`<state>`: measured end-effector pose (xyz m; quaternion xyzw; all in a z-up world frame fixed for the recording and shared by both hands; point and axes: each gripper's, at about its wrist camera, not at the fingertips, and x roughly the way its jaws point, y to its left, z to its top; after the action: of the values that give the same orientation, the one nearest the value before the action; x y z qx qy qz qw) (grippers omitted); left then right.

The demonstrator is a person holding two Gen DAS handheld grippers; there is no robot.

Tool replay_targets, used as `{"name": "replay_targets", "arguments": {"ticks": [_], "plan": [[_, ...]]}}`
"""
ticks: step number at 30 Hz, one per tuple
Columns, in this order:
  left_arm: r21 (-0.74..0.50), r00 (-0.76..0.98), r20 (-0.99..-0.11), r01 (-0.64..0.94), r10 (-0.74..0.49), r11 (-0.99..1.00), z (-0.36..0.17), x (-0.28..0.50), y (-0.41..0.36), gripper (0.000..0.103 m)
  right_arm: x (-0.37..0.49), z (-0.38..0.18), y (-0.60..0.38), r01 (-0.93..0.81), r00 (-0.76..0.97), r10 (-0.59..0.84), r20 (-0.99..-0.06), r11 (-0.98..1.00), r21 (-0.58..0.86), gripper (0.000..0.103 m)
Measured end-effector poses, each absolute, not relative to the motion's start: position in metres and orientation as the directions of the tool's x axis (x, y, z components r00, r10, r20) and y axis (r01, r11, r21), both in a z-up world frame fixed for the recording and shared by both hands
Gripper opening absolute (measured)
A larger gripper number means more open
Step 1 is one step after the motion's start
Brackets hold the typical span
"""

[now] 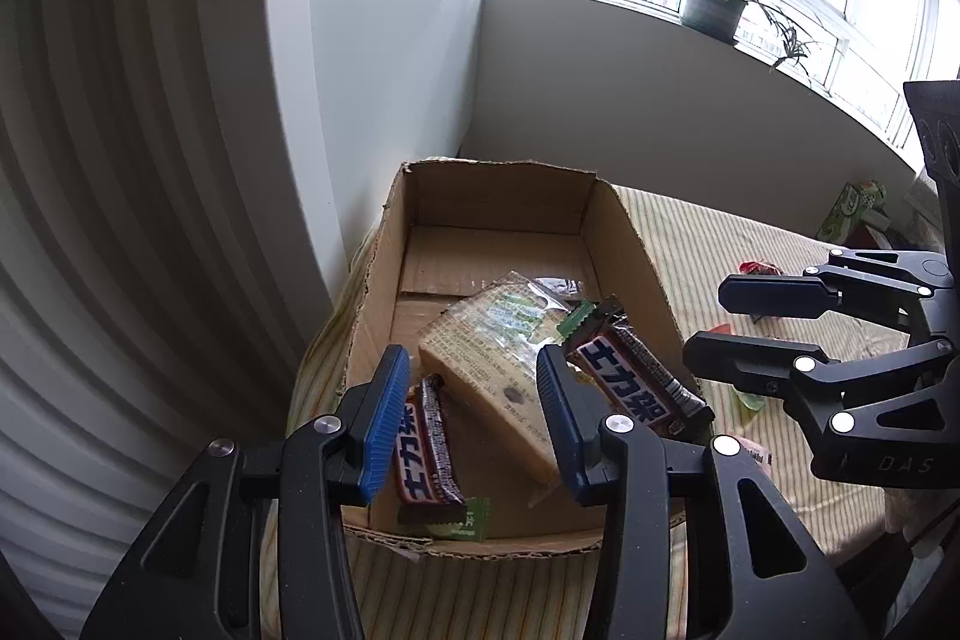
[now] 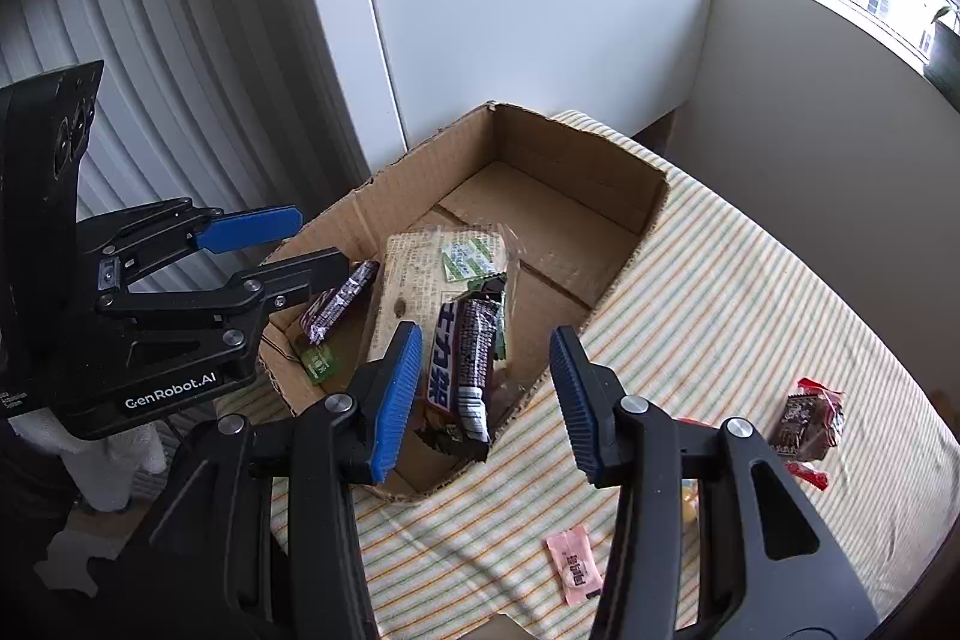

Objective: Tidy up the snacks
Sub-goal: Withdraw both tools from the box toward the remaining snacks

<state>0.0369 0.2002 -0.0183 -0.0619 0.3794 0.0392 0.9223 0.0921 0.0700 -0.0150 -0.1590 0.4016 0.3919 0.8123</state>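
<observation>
An open cardboard box stands on a striped tablecloth. In it lie a tan cracker pack and two brown chocolate bars, one at the left and one at the right. My left gripper is open and empty above the box's near end. My right gripper is open and empty over the box's right edge. A pink sachet and a red-wrapped dark snack lie on the cloth outside the box.
The striped tablecloth covers the table to the right of the box. A white wall and ribbed blinds stand close behind and left. A potted plant sits on the window sill. A green carton stands at the table's far right.
</observation>
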Motion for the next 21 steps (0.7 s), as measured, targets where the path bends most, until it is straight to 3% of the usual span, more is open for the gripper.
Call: {"name": "replay_targets", "arguments": {"ticks": [14, 21], "plan": [[-0.139, 0.741, -0.666, -0.006, -0.09, 0.99, -0.009, 0.021, 0.137, 0.043, 0.061, 0.014, -0.068, -0.567, 0.557, 0.471, -0.684, 0.818, 0.101, 0.046], [-0.177, 0.702, -0.691, 0.07, -0.175, 0.982, -0.024, 0.015, 0.097, 0.043, 0.051, -0.007, -0.111, -0.495, 0.562, 0.427, -0.709, 0.86, 0.126, 0.046]]}}
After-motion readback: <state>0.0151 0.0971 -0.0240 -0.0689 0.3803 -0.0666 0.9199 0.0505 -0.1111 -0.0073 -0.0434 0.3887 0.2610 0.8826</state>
